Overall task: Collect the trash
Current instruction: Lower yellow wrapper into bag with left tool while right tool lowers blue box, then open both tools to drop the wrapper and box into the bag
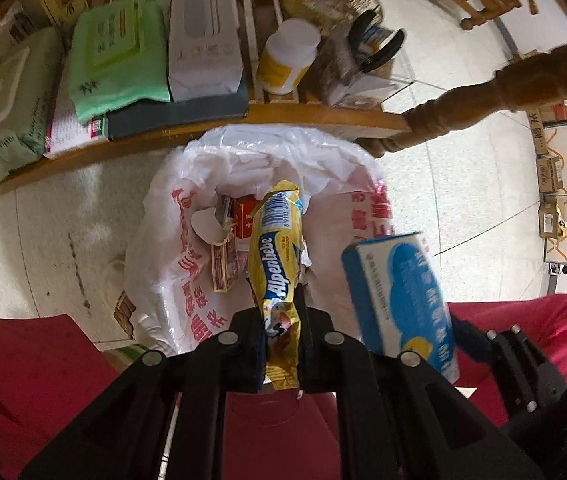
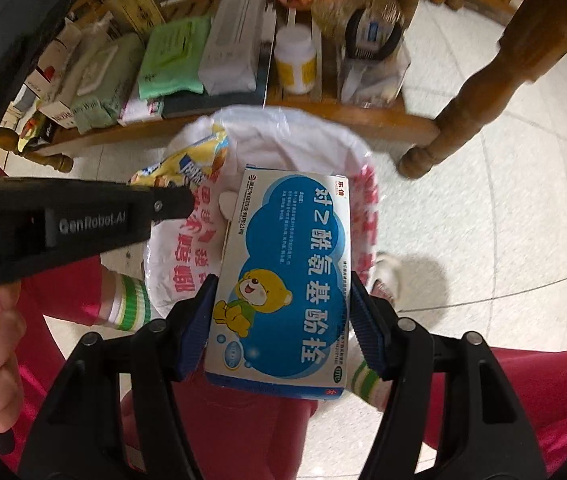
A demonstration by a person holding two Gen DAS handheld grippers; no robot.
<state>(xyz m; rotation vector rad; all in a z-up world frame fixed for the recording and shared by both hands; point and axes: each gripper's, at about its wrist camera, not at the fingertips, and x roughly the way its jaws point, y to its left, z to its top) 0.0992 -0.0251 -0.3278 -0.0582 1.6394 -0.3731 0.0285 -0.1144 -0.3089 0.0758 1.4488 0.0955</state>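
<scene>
My left gripper [image 1: 281, 320] is shut on a yellow Alpenliebe candy wrapper [image 1: 277, 248] and holds it over the open white plastic bag [image 1: 163, 240] with red print, which lines a bin on the floor. Small boxes [image 1: 223, 264] lie inside the bag. My right gripper [image 2: 279, 320] is shut on a blue and white medicine box [image 2: 283, 276] with a yellow bear, held above the same bag [image 2: 171, 276]. The box also shows in the left wrist view [image 1: 403, 300]; the wrapper also shows in the right wrist view [image 2: 191, 160].
A wooden table's low shelf [image 1: 203, 120] behind the bag holds wipe packs [image 1: 119, 56], a white carton [image 1: 203, 32] and a white and yellow bottle [image 1: 287, 60]. A turned table leg [image 2: 471, 108] stands right of the bag. Red-trousered legs [image 1: 23, 380] flank the bin. Cardboard boxes [image 1: 559, 184] stand far right.
</scene>
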